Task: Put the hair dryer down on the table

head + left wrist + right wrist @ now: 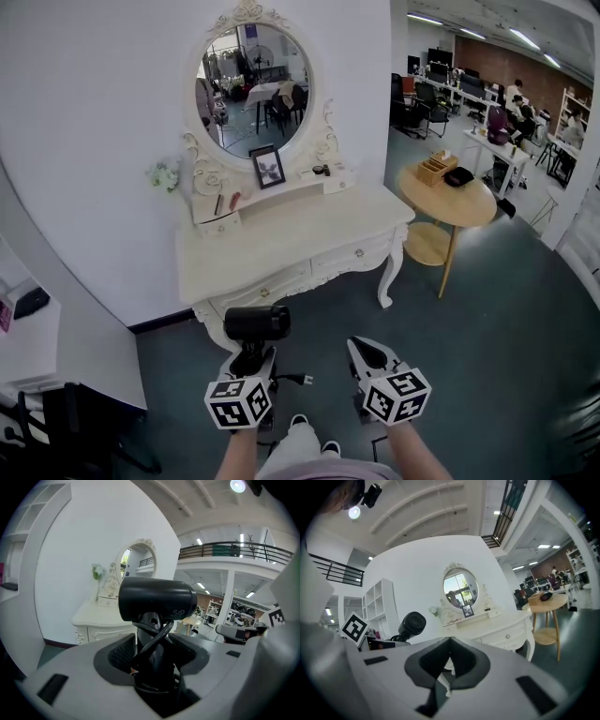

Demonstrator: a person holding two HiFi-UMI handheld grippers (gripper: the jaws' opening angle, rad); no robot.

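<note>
Left gripper (251,358) is clamped on the handle of the black dryer (255,323), with the cord (157,632) looped round that handle. The dryer sits upright in the jaws, barrel lying crosswise on top. It's up in the air on the near side of the table (281,248), over the floor (487,319) and not touching the top. Right gripper (362,347) hangs just right of it, jaws pinched together with nothing in them.

The table is a cream vanity with curvy legs and 2 drawer knobs on the front, and its main top is bare. On the raised shelf at the back there's a small photo frame (268,167) plus a few bits too small to tell. An ornate round mirror (253,89) stands above it against a plain white wall (94,112). The floor is dark grey-green. To the right is a round wooden side table (450,202), and far right the room opens into an office with desks and chairs.
</note>
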